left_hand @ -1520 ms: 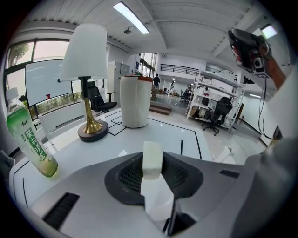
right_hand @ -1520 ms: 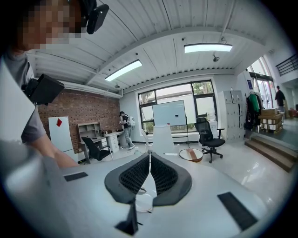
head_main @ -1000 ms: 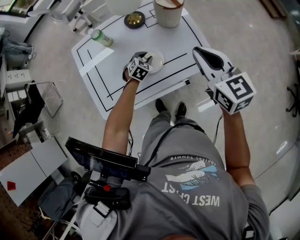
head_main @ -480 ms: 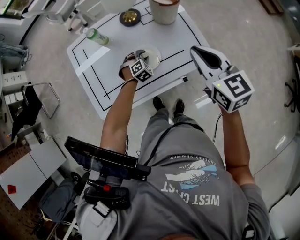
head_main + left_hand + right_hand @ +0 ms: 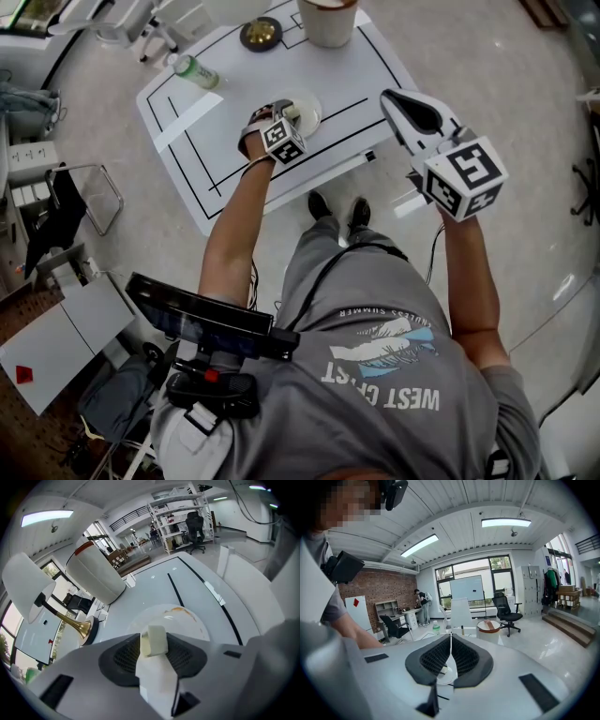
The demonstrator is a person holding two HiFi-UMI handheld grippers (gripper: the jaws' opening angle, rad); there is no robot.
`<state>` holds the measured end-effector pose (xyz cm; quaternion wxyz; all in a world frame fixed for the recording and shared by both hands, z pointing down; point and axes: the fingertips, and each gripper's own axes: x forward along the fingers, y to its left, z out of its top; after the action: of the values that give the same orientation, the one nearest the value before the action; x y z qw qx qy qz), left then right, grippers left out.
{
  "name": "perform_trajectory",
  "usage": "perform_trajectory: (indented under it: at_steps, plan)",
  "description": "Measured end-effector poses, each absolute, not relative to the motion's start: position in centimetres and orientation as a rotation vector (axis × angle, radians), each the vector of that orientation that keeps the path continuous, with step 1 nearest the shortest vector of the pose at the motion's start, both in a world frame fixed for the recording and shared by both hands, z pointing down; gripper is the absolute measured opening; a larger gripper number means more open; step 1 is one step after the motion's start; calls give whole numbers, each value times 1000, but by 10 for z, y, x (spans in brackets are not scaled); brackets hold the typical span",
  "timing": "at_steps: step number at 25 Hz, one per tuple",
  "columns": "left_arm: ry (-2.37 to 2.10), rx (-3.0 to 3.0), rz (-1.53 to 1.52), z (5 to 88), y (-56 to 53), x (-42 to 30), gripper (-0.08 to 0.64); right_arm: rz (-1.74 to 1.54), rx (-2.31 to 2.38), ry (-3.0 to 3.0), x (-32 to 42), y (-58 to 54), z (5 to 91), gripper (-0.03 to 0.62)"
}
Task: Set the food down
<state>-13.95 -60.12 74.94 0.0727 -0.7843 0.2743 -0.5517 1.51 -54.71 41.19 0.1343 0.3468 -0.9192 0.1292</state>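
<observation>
A pale cube of food [image 5: 153,640] sits between the tips of my left gripper [image 5: 153,644], just above a white plate [image 5: 187,620] that has an orange smear. The jaws have just been opening; the cube stands in the gap and leans on the left pad, no longer squeezed. From the head view the left gripper [image 5: 292,114] points steeply down over the plate [image 5: 309,105] on the white table [image 5: 244,89]. My right gripper [image 5: 392,98] hangs off the table's right side over the floor, with its pads [image 5: 440,656] closed together on nothing.
A tall white cylinder [image 5: 328,23] stands at the table's far edge, a brass piece on a dark base [image 5: 260,34] to its left, and a green-capped bottle [image 5: 195,72] lies farther left. Black lines mark the tabletop. The person's shoes [image 5: 337,211] are at the near edge.
My left gripper has rolled at the wrist over the plate, so its marker cube faces differently. The right gripper has stayed where it was.
</observation>
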Motion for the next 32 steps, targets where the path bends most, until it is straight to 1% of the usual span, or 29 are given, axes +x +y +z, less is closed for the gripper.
perform_trajectory:
  at_steps: [7,14,18,21,24,29,30,32]
  plan:
    - [767,-2462,-1677,741,-586,-131,199,372,1002,-2689,19,-544,407,9]
    - [786,-2476,-1688,725,-575,-129,204,359,984,-2718,25,-536,398,8]
    - [904,-2508,-1593,691,-576,-126,204,343,969,-2743,31,-527,387,8]
    - [1040,-2556,-1422,643,-579,-120,204,330,946,-2778,32,-519,379,8]
    - [1190,-2597,-1183,580,-581,-117,202,320,910,-2835,32,-511,371,8]
    - [1388,-2691,-614,450,-556,-109,198,271,828,-2915,32,-490,351,8]
    - [1404,-2698,-492,422,-548,-107,188,256,807,-2927,32,-485,347,8]
    - [1415,-2685,-259,369,-527,-105,139,225,758,-2965,32,-476,338,8]
